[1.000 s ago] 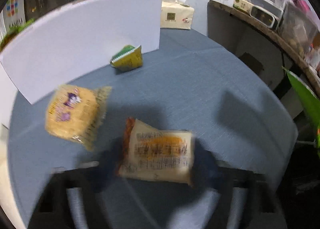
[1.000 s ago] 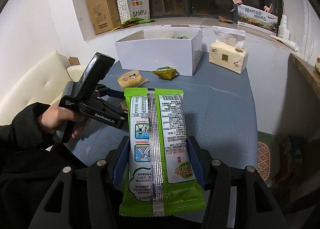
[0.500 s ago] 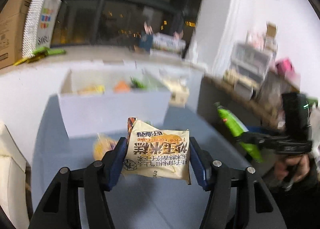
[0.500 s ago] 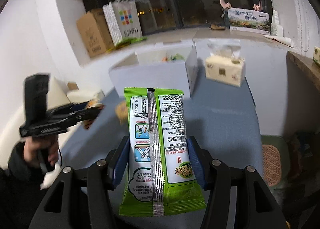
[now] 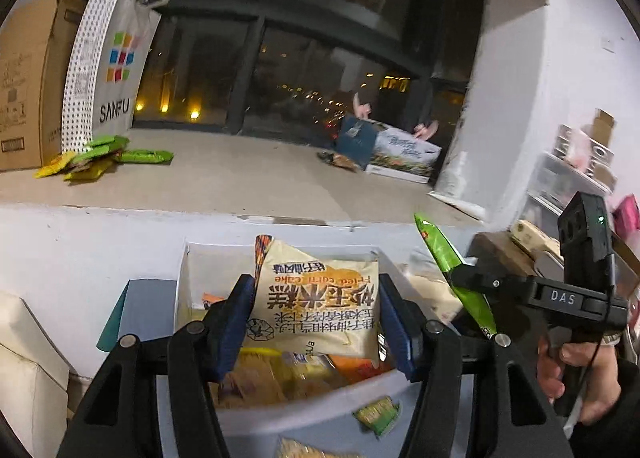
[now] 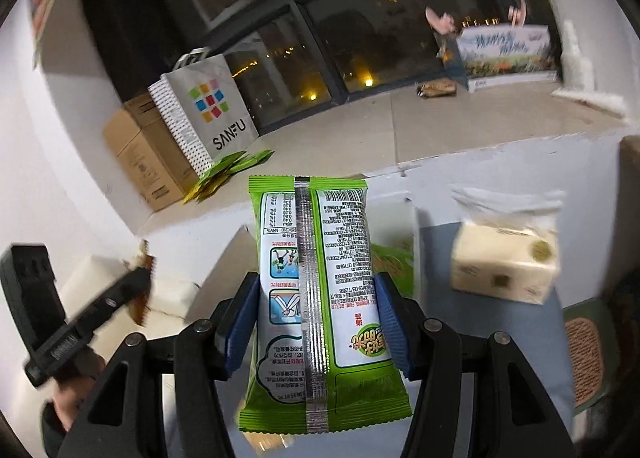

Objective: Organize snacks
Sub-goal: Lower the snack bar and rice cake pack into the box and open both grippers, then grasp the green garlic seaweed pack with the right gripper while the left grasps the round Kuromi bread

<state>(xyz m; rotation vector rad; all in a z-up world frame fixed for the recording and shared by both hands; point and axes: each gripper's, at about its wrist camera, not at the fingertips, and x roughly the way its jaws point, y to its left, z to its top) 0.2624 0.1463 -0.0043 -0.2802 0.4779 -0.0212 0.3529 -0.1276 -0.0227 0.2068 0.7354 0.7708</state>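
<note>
The left claw (image 5: 316, 322) grips a fried corn cake packet (image 5: 320, 298) above the open white box (image 5: 304, 414); the right claw (image 6: 316, 322) clamps a green snack bag (image 6: 320, 298) upright near the tissue pack (image 6: 504, 262)

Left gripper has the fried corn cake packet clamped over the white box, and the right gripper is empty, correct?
Not quite. The right gripper is not empty: the right wrist view shows it shut on a green snack packet. The rest holds: the left gripper clamps the fried corn cake packet over the white box.
</note>
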